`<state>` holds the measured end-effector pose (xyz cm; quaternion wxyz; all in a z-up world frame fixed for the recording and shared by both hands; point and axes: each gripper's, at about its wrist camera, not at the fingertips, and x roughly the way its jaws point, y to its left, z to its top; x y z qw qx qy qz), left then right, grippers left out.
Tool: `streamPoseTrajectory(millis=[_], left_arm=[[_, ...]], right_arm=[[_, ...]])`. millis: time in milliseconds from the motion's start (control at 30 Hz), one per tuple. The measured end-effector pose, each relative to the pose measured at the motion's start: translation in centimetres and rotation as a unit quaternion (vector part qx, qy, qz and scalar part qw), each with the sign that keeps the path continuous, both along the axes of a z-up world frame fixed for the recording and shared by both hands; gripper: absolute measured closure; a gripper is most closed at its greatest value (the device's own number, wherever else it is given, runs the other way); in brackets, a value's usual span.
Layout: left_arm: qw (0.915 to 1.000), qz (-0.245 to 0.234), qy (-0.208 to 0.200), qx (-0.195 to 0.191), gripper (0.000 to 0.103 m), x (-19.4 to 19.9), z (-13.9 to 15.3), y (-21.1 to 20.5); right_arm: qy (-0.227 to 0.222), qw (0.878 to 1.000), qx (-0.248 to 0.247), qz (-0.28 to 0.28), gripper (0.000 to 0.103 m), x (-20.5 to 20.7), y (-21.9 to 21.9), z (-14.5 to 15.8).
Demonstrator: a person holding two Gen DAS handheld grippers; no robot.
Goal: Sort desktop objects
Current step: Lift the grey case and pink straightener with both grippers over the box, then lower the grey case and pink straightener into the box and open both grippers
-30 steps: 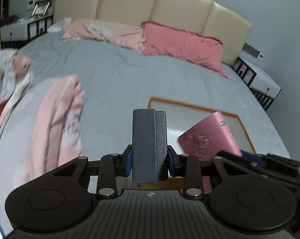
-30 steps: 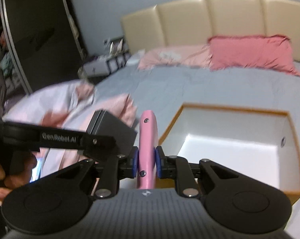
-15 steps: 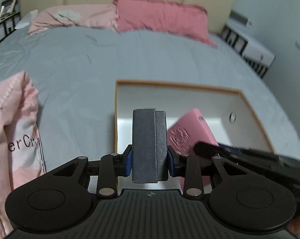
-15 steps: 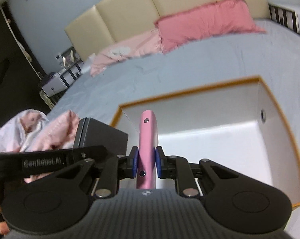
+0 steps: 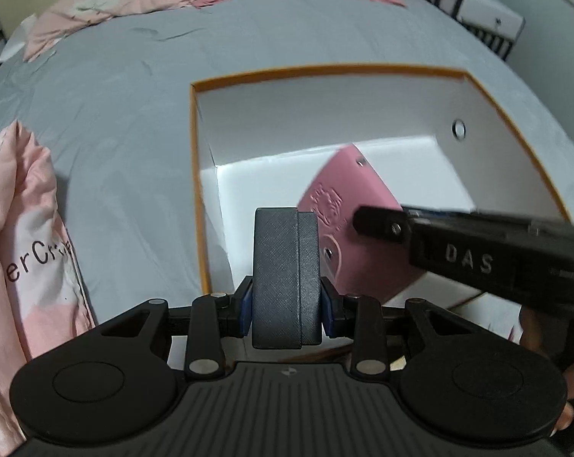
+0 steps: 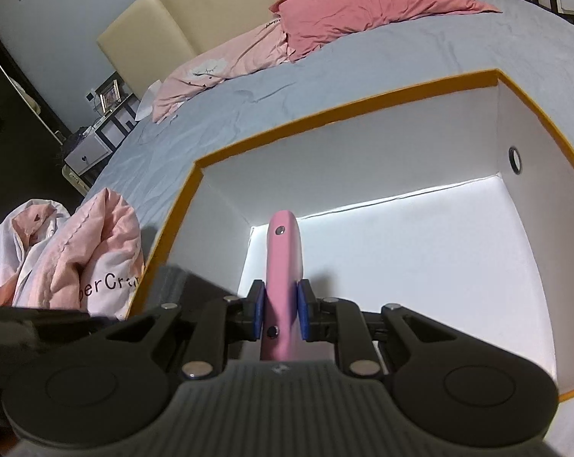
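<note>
both pairs of fingers are gripping something. the left gripper (image 5: 287,304) is clamping a dark grey textured case (image 5: 285,278) between its blue pads (image 5: 246,310), and the case is standing upright, sticking out past the fingertips and a little back toward the camera. the right gripper (image 6: 281,314) is pinching a thin pink case (image 6: 283,266) edge-on, its narrow spine running straight out ahead of the pads (image 6: 305,316), two small round holes showing along that edge.

seen from the left wrist, the pink case (image 5: 347,221) is hanging just to the right of the grey one, tilted, its embossed face turned toward the camera, with one black finger (image 5: 382,222) of the right gripper (image 5: 386,224) lying across it. from the right wrist, the left gripper's body is showing only as a dark blur low on the left, so nothing can be told of it there.

both cases are hovering over the open box (image 5: 199,190), white inside with an orange rim (image 6: 325,114); whether either case is touching the floor of the box cannot be told. a round hole (image 6: 514,160) is sitting in the wall to the right of the fingers.

the box is resting on a bed with a grey sheet (image 5: 115,114). left of the fingers, a crumpled pink and white quilt (image 6: 88,259) with printed lettering is lying beside the box. beyond the fingertips, two pink pillows (image 6: 370,3) are leaning near a cream padded headboard (image 6: 195,11), and a nightstand (image 6: 88,152) is standing at far left.
</note>
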<state>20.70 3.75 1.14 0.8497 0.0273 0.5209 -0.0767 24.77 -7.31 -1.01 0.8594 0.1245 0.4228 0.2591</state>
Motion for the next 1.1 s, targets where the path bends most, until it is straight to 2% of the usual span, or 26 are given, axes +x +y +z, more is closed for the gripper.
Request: streamPoseTrajectory(millis=[167,300,367,667,833,900,933,967,1033,1067,1100], left_arm=[[1.0000,0.003,-0.002,0.002,0.064,-0.3,-0.2,-0.2],[0.9998,0.004,-0.013,-0.013,0.063,-0.7,-0.1,0.3],[0.9994,-0.003,-0.018,-0.028,0.049,-0.9,0.0,0.5],[0.9951,-0.003,-0.072,-0.069,0.040,-2.7,1.3,2.2],[0.9812,0.045,-0.090,-0.164,0.041,-2.6,2.1,5.8],[0.9731,0.069,-0.080,-0.205,0.046,-2.2,1.9,7.1],[0.9681,0.085,-0.075,-0.223,0.052,-2.0,1.7,7.7],[0.9640,0.099,-0.072,-0.236,0.059,-1.7,1.6,8.2],[0.9535,0.128,-0.075,-0.263,0.061,-1.5,1.4,9.4],[0.9516,0.136,-0.080,-0.264,0.061,-1.5,1.5,9.7],[0.9532,0.146,-0.087,-0.250,0.061,-1.5,1.7,9.9]], right_arm=[[0.009,1.000,-0.013,0.009,0.084,-0.3,0.6,-0.1],[0.014,1.000,-0.022,0.012,0.084,-0.6,0.7,-0.3],[0.018,0.999,-0.026,0.010,0.084,-0.6,0.7,-0.4],[0.028,0.999,-0.040,0.003,0.084,-0.5,0.6,-0.4],[0.043,0.997,-0.070,0.001,0.084,0.0,1.1,-0.9],[0.046,0.996,-0.075,0.004,0.084,0.0,1.4,-1.0],[0.048,0.996,-0.075,0.005,0.084,0.0,1.4,-1.1],[0.049,0.996,-0.075,0.006,0.084,0.0,1.5,-1.1],[0.053,0.996,-0.076,0.010,0.084,0.0,1.8,-1.1],[0.055,0.995,-0.078,0.013,0.084,0.0,2.0,-1.2],[0.056,0.995,-0.080,0.015,0.084,0.0,2.3,-1.3]])
